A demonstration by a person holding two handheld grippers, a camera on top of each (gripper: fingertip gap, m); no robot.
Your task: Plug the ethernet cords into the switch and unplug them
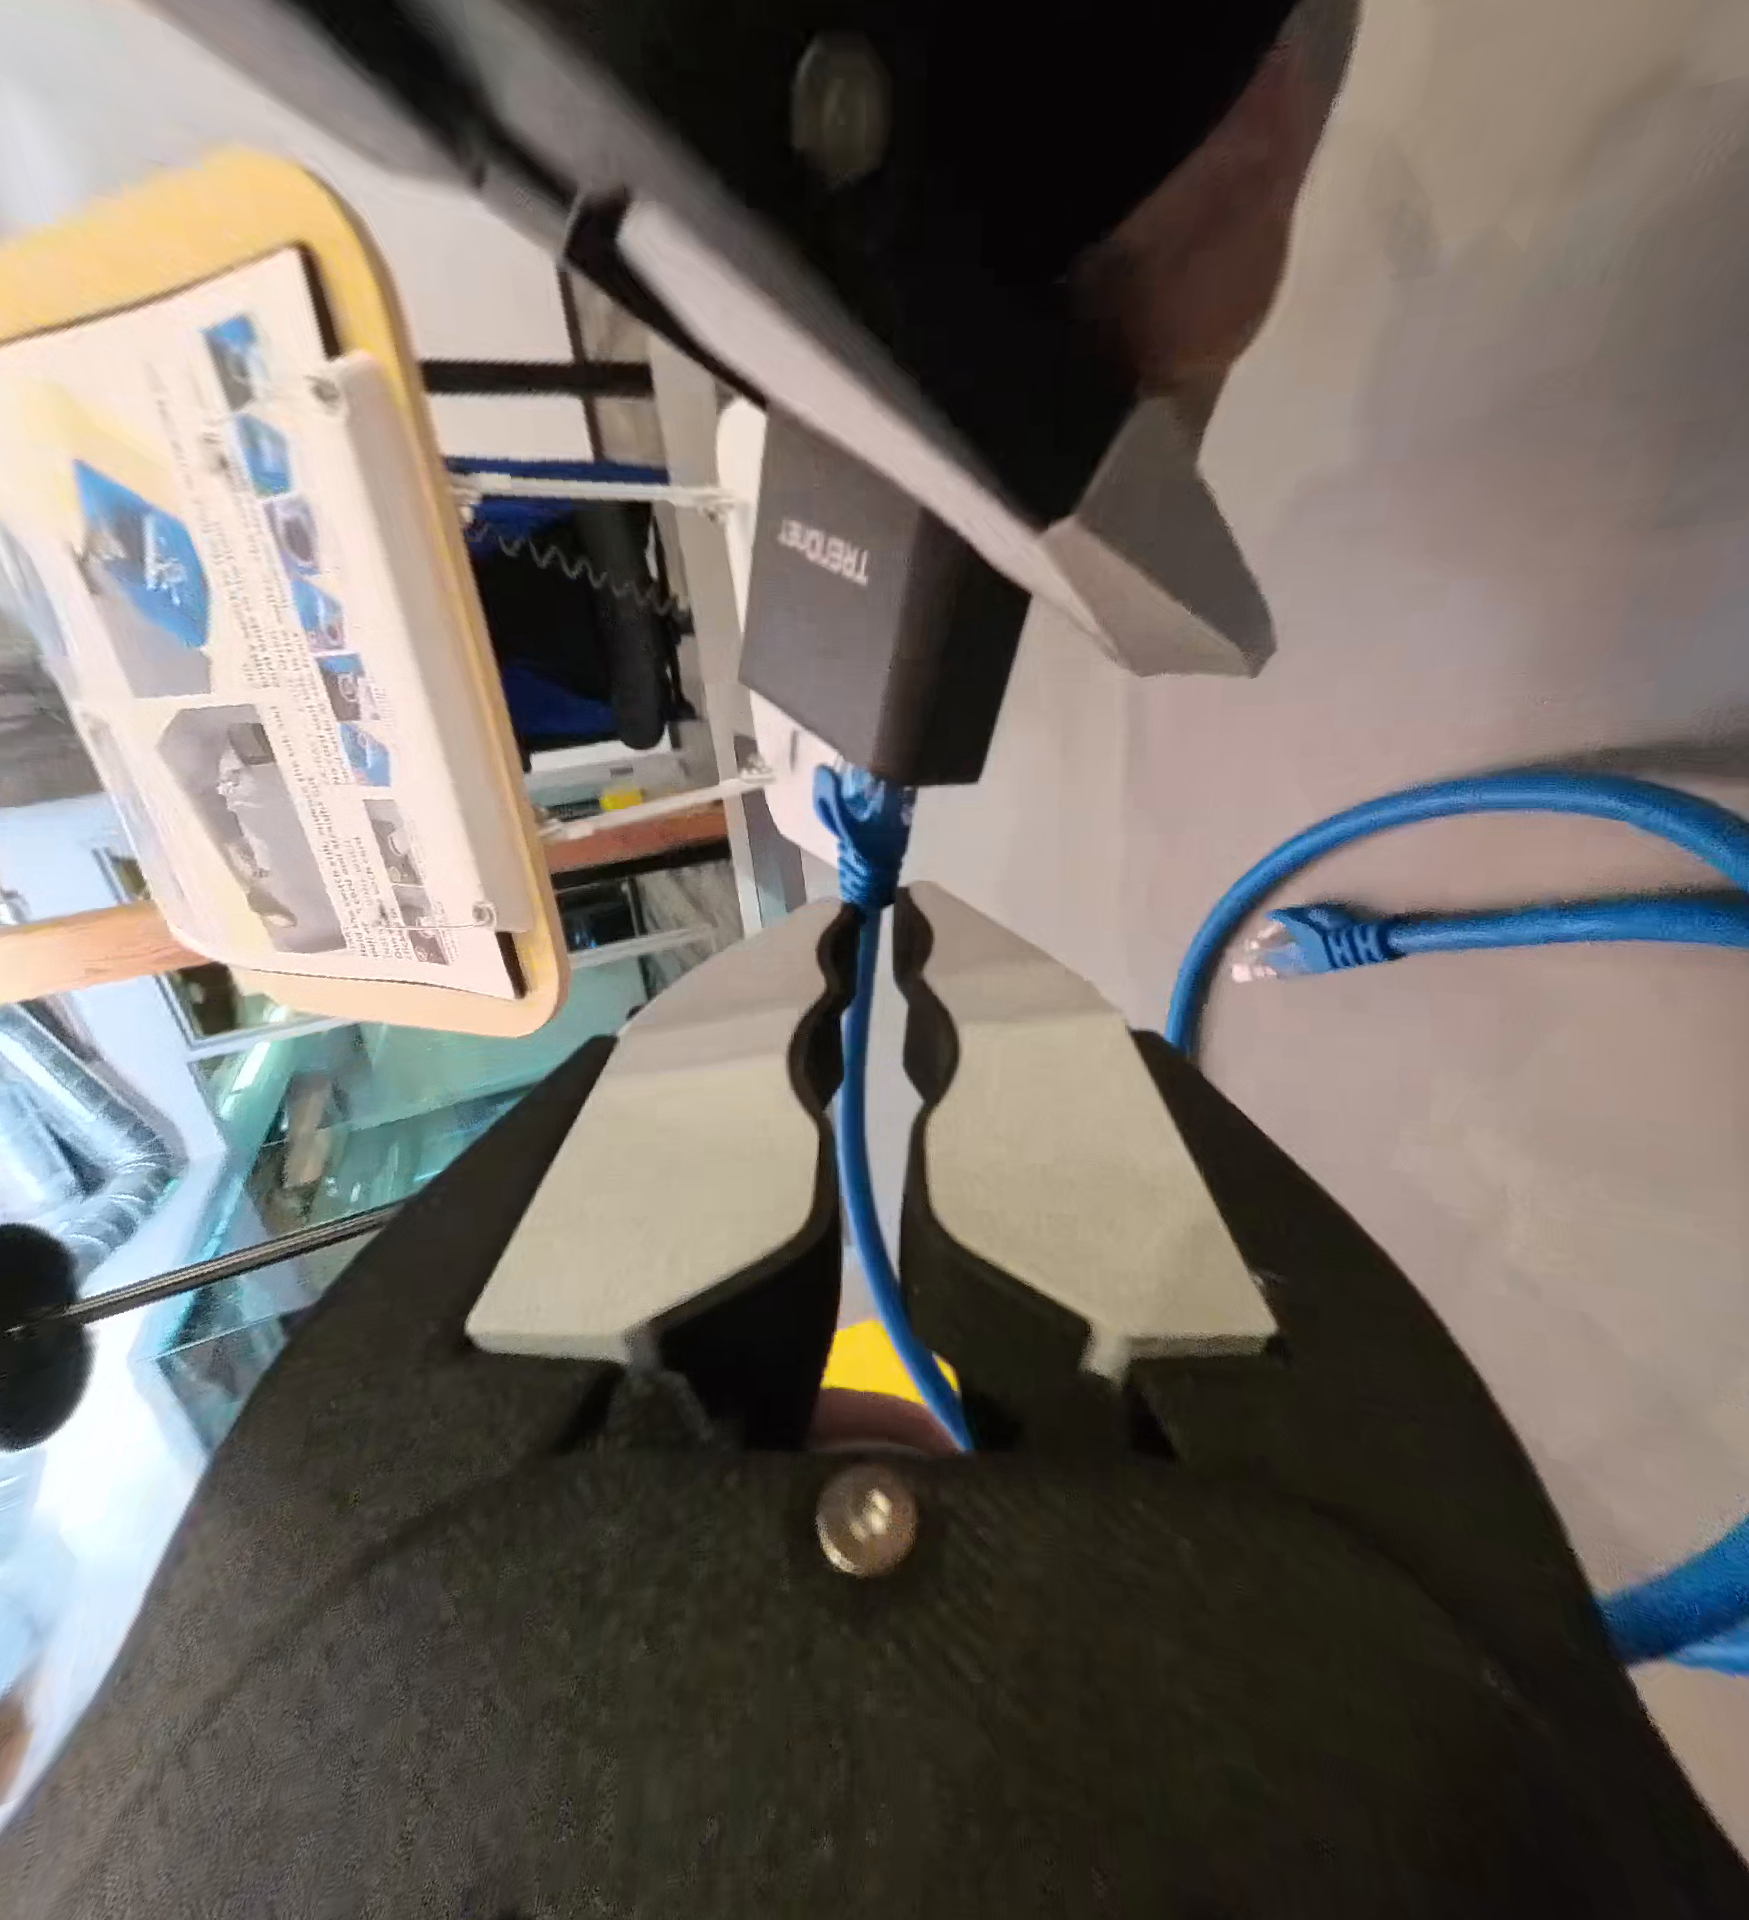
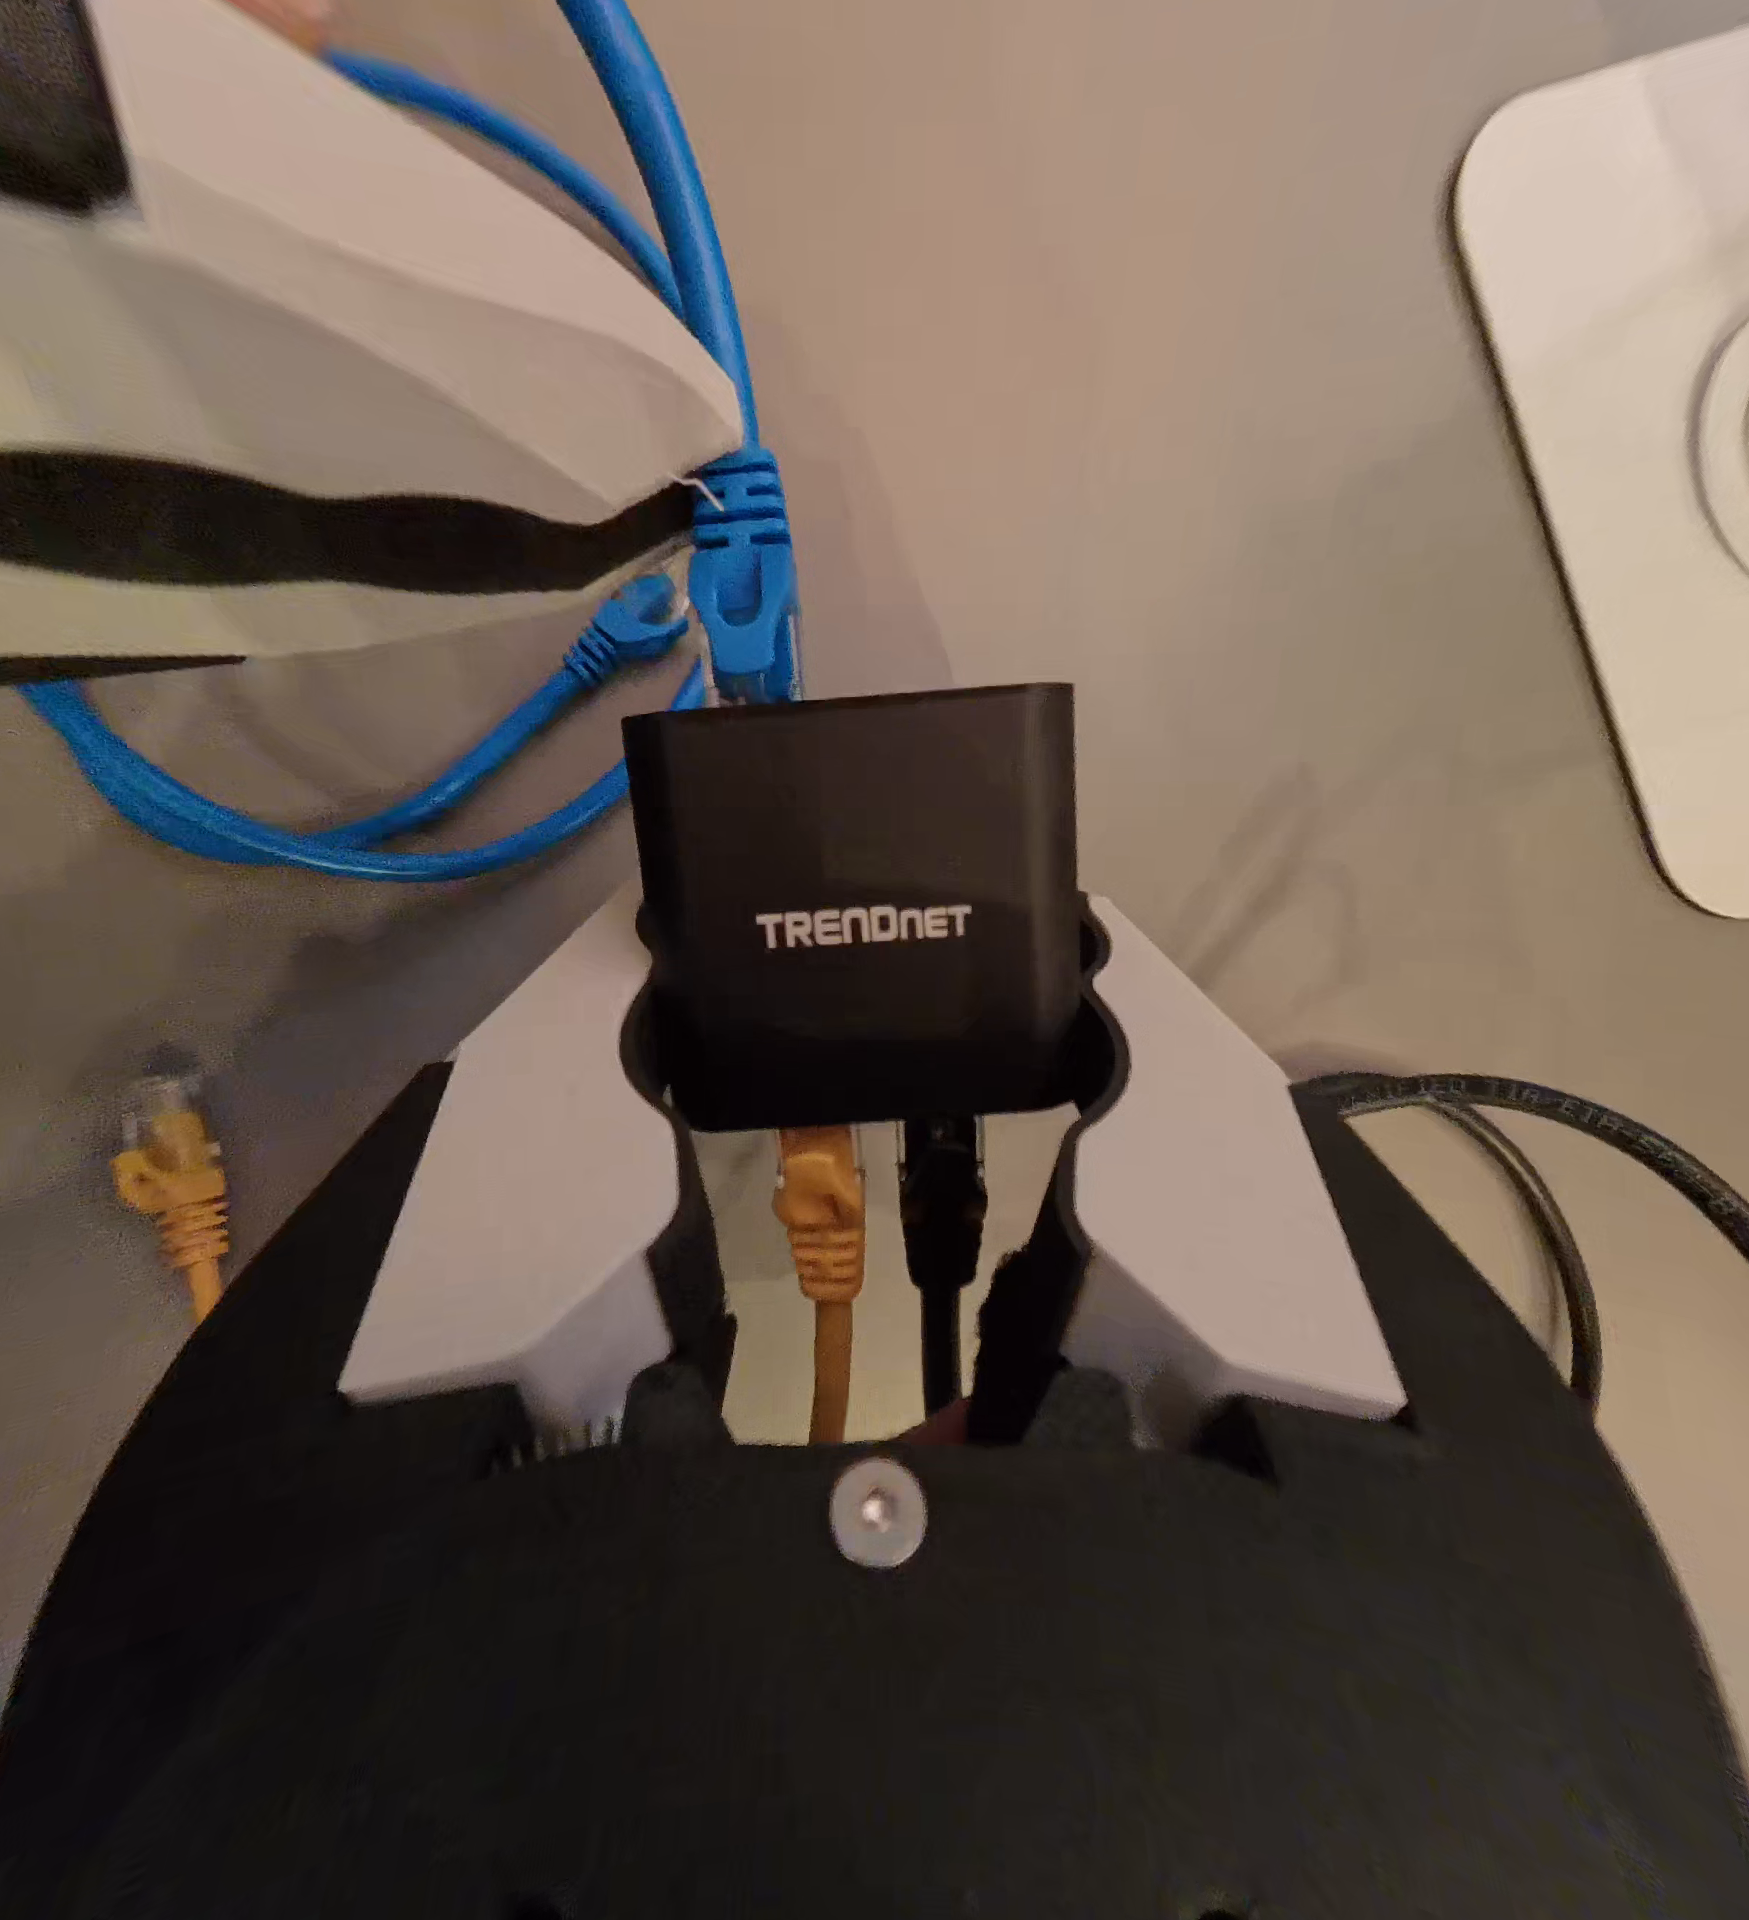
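My right gripper (image 2: 865, 935) is shut on the black switch (image 2: 854, 831) and holds it by both sides over the grey table. An orange plug (image 2: 823, 1216) and a black plug (image 2: 943, 1205) sit in its near side. My left gripper (image 1: 875, 920) is shut on a blue ethernet cord (image 1: 865, 1143) just behind its plug (image 1: 862, 821). That plug (image 2: 745, 582) meets the far side of the switch (image 1: 849, 592); I cannot tell if it is seated. The left gripper also shows in the right wrist view (image 2: 698, 504). A second blue plug (image 1: 1306, 940) lies loose.
A loose orange plug (image 2: 169, 1174) lies on the table at the left. A black cable (image 2: 1535, 1174) curves at the right. A white base plate (image 2: 1618, 468) sits at the far right. A board with a printed sheet (image 1: 257, 644) stands off to the left.
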